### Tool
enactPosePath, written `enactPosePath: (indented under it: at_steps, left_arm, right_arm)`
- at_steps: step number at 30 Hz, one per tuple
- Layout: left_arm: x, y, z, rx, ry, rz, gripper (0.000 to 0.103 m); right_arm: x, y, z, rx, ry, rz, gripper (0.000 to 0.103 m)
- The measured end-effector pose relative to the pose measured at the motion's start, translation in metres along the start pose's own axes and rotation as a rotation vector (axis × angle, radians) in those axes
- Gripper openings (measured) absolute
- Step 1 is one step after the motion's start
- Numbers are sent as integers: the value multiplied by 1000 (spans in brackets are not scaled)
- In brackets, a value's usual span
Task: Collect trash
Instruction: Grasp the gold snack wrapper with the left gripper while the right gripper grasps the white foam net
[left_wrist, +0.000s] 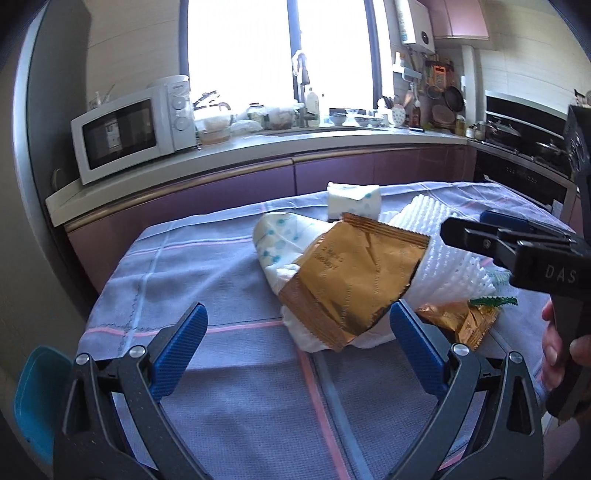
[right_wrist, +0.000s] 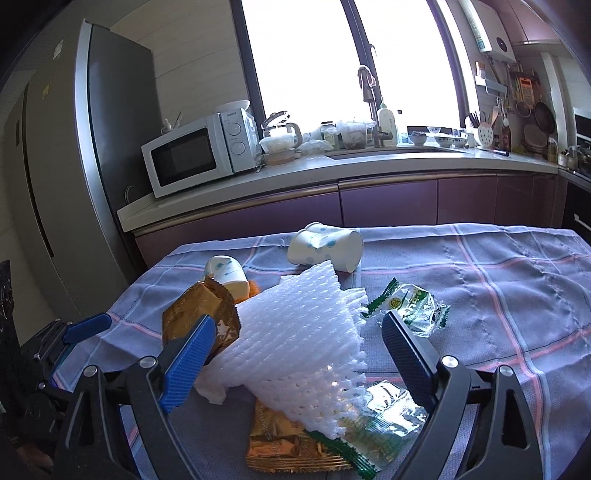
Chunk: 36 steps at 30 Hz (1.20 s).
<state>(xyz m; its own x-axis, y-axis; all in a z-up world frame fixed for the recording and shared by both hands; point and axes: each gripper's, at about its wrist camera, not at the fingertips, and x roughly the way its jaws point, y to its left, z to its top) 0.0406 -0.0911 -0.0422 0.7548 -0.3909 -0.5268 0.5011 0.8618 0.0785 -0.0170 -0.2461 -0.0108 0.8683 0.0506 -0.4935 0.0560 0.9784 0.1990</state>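
Observation:
Trash lies on a checked purple cloth over a table. In the left wrist view, my left gripper is open just in front of a gold foil wrapper that leans on a tipped paper cup. A second paper cup lies behind. In the right wrist view, my right gripper is open around a white foam net. A gold wrapper and a green-and-clear wrapper lie under the net. Another green wrapper lies to its right. The right gripper shows in the left wrist view.
A kitchen counter runs behind the table with a white microwave, a sink and jars. A steel fridge stands at the left. A blue stool sits beside the table's left edge. A stove is at the right.

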Motion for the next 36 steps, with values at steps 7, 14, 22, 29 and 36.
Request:
enactPosePath:
  at_steps: [7, 14, 22, 29, 36]
  left_arm:
    - [27, -25, 7, 99, 87, -62, 77]
    - [36, -13, 6, 31, 132, -114, 25]
    - [4, 20, 0, -96, 68, -103, 5]
    - [-32, 59, -5, -173, 18, -57, 4]
    - [-57, 89, -19, -201, 10, 0, 4]
  right_arm:
    - [17, -16, 0, 87, 86, 110, 57]
    - [12, -13, -3, 84, 100, 185, 33]
    - [-6, 6, 6, 38, 65, 275, 27]
    - [-17, 27, 15, 13, 59, 377, 28]
    - [-5, 78, 2, -130, 117, 374, 52]
